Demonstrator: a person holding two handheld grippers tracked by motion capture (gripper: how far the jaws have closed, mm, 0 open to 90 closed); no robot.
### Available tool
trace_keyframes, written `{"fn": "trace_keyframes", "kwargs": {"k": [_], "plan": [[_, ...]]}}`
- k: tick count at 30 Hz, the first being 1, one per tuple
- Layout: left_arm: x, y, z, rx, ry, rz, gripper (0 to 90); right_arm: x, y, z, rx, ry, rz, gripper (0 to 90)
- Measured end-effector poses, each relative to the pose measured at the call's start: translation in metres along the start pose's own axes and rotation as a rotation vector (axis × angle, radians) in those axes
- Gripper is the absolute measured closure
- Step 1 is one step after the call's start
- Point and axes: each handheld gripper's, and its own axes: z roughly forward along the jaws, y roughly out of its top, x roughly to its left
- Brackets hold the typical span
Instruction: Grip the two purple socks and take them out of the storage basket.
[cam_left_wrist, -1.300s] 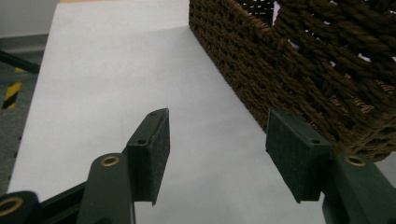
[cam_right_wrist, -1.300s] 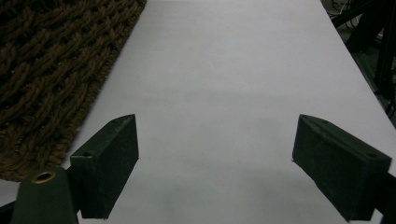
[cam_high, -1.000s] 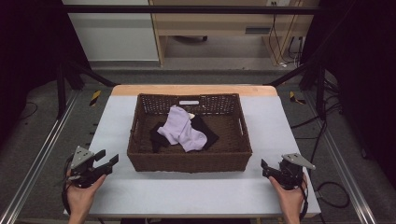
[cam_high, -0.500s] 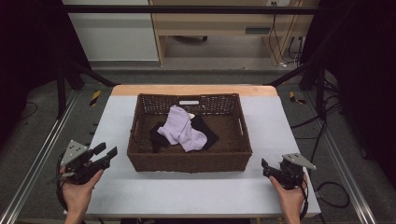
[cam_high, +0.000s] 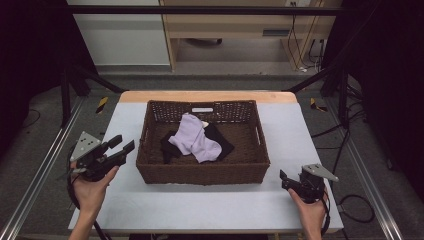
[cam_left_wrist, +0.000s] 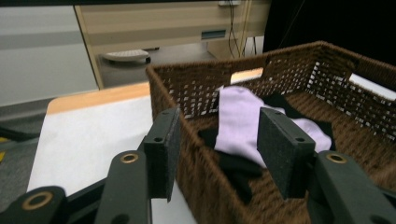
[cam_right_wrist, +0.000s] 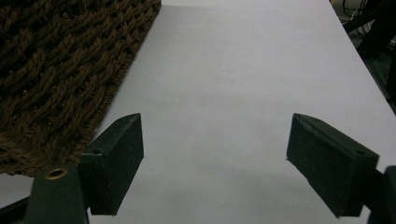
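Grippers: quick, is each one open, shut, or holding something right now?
Left gripper: open, holding nothing; its fingers have just been closing a little, aimed at the basket.
Right gripper: open, holding nothing, over the table.

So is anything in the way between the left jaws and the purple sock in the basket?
Yes. The left gripper is outside the basket, and the near woven wall of the basket stands between its open jaws and the purple sock. Over the rim nothing visible blocks it.

Basket (cam_high: 202, 172) mid-table (cam_high: 310, 135), socks (cam_high: 195, 141) in it, left claw (cam_high: 121, 148) left of basket, right claw (cam_high: 284, 179) at front-right.
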Motion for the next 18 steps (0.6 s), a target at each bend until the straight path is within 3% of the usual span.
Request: {"fn": "trace_keyframes", "kwargs": {"k": [4,10,18], "plan": [[-0.004,0.01,0.009,0.0,-0.006,-0.001,49.0,-0.001,0.0,0.0,0.0,-0.003,0.001,19.1],[-0.019,0.028,0.035,0.024,-0.018,0.03,48.1,-0.002,0.0,0.001,0.004,-0.009,-0.003,19.3],[-0.037,0.049,0.064,0.009,-0.042,0.059,47.0,-0.002,0.001,0.001,0.002,0.0,-0.008,21.6]]}}
